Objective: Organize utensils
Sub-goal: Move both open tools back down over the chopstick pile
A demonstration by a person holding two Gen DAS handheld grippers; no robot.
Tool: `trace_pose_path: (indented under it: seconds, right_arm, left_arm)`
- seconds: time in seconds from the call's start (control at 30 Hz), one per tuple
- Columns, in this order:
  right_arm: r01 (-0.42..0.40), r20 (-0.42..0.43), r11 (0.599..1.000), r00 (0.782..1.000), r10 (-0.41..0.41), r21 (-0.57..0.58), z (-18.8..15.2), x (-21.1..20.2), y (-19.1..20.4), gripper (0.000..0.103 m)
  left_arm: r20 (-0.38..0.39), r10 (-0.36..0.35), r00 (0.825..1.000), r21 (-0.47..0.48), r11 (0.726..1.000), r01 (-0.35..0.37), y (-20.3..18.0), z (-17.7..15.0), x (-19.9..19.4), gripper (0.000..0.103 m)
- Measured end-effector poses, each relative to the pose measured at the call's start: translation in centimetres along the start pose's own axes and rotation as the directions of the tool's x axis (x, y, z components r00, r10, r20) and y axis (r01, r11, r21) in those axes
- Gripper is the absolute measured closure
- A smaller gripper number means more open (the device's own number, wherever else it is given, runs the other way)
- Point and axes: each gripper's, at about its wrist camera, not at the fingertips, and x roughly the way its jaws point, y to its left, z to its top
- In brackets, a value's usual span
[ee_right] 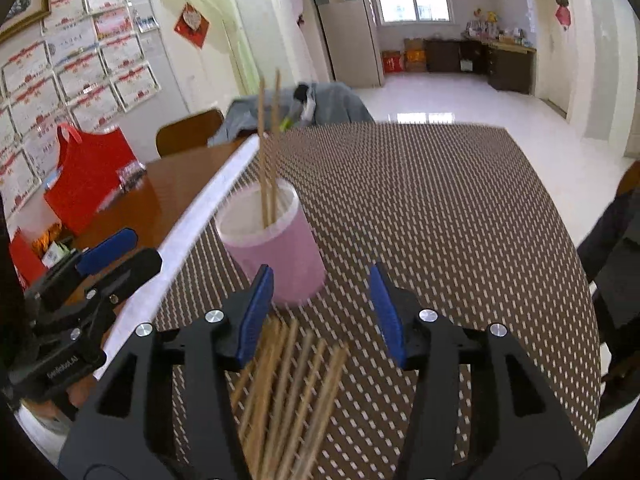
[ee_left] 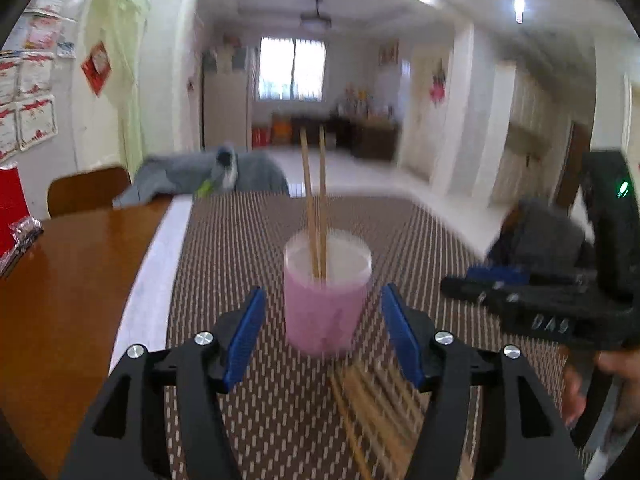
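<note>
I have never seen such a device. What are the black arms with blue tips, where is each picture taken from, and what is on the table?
Each is a hand-held gripper with a camera looking along its two fingers. One picture is from the left gripper, the other from the right gripper; each also shows the other at its edge. On a woven placemat stands a pink cup with two chopsticks upright in it. More loose chopsticks lie before it. Both grippers are open and hold nothing.
</note>
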Motion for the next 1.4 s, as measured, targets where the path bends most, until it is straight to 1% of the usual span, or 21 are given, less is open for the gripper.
trace_pose_path:
  seconds: [0.03, 0.1, 0.2, 0.27, 0.33, 0.43, 0.63, 0.7, 0.77, 0.83, 0.97, 1.03, 1.13, 1.17, 1.23, 1.3, 1.33, 1.4]
  right_arm:
    - [0.009, -0.018, 1.0, 1.0, -0.009, -0.006, -0.7, 0.1, -0.2, 0.053]
    - [0.027, -0.044, 0.999, 0.999, -0.028, -0.02, -2.0, 0.2, -0.5, 0.053]
    - [0.051, -0.097, 0.997, 0.994, -0.056, -0.049, -4.3, 0.5, -0.8, 0.053]
    - [0.058, -0.127, 0.996, 0.99, -0.066, -0.065, -5.7, 0.7, -1.0, 0.053]
    - [0.053, -0.156, 0.996, 0.986, -0.064, -0.075, -6.8, 0.9, -1.0, 0.053]
    - [0.044, -0.191, 0.995, 0.98, -0.06, -0.088, -7.9, 1.3, -0.8, 0.053]
    - [0.037, -0.238, 0.991, 0.969, -0.066, -0.125, -9.5, 1.9, -0.2, 0.053]
    - [0.046, -0.242, 0.989, 0.967, -0.08, -0.141, -9.8, 2.1, 0.1, 0.053]
    - [0.046, -0.25, 0.989, 0.965, -0.081, -0.142, -10.0, 2.4, 0.1, 0.053]
    - [0.045, -0.253, 0.989, 0.964, -0.08, -0.139, -10.0, 2.7, 0.1, 0.053]
    - [0.052, -0.255, 0.988, 0.963, -0.089, -0.146, -9.8, 2.9, 0.1, 0.053]
    - [0.062, -0.257, 0.986, 0.961, -0.1, -0.152, -9.8, 2.9, 0.0, 0.053]
    - [0.05, -0.268, 0.988, 0.959, -0.088, -0.146, -9.8, 2.7, -0.3, 0.053]
    - [0.051, -0.269, 0.988, 0.959, -0.09, -0.146, -9.8, 2.6, -0.5, 0.053]
    - [0.058, -0.272, 0.987, 0.957, -0.097, -0.149, -9.8, 2.4, -0.5, 0.053]
    - [0.055, -0.283, 0.988, 0.955, -0.094, -0.142, -9.8, 2.4, -0.7, 0.053]
    - [0.051, -0.292, 0.989, 0.952, -0.09, -0.137, -9.7, 2.4, -0.7, 0.053]
    - [0.043, -0.316, 0.991, 0.945, -0.082, -0.128, -9.4, 2.7, -0.8, 0.053]
  left_arm:
    - [-0.049, 0.003, 0.999, 0.014, 1.0, -0.002, -0.2, -0.7, 0.5, 0.043]
    - [-0.14, 0.004, 0.99, 0.045, 0.999, 0.002, -0.6, -2.1, 1.4, 0.043]
    - [-0.235, 0.005, 0.972, 0.09, 0.996, 0.017, -1.4, -4.1, 2.3, 0.043]
    - [-0.289, 0.024, 0.957, 0.119, 0.993, 0.01, -1.8, -5.6, 3.0, 0.043]
    - [-0.322, 0.039, 0.946, 0.135, 0.991, 0.006, -1.9, -6.5, 3.3, 0.043]
    - [-0.365, 0.037, 0.93, 0.145, 0.989, 0.017, -2.1, -7.6, 3.8, 0.043]
    - [-0.404, 0.087, 0.911, 0.173, 0.985, -0.017, -1.9, -8.8, 4.5, 0.043]
    - [-0.416, 0.095, 0.904, 0.163, 0.986, -0.028, -1.6, -8.9, 4.8, 0.043]
    - [-0.418, 0.078, 0.905, 0.134, 0.991, -0.023, -1.2, -9.0, 5.0, 0.043]
    - [-0.42, 0.077, 0.904, 0.115, 0.993, -0.031, -1.1, -8.9, 5.2, 0.043]
    - [-0.417, 0.088, 0.905, 0.124, 0.991, -0.04, -1.4, -8.7, 5.6, 0.043]
    - [-0.422, 0.092, 0.902, 0.13, 0.991, -0.04, -1.6, -8.6, 5.8, 0.043]
    - [-0.432, 0.088, 0.898, 0.136, 0.99, -0.032, -1.9, -8.6, 6.1, 0.043]
    - [-0.441, 0.091, 0.893, 0.14, 0.99, -0.032, -2.0, -8.7, 6.3, 0.043]
    - [-0.442, 0.097, 0.892, 0.144, 0.989, -0.037, -2.0, -8.6, 6.6, 0.043]
    - [-0.46, 0.081, 0.884, 0.111, 0.993, -0.033, -1.8, -8.5, 6.9, 0.043]
    - [-0.477, 0.067, 0.876, 0.082, 0.996, -0.031, -1.5, -8.4, 7.1, 0.043]
    - [-0.495, 0.061, 0.867, 0.073, 0.997, -0.029, -1.3, -8.1, 7.4, 0.043]
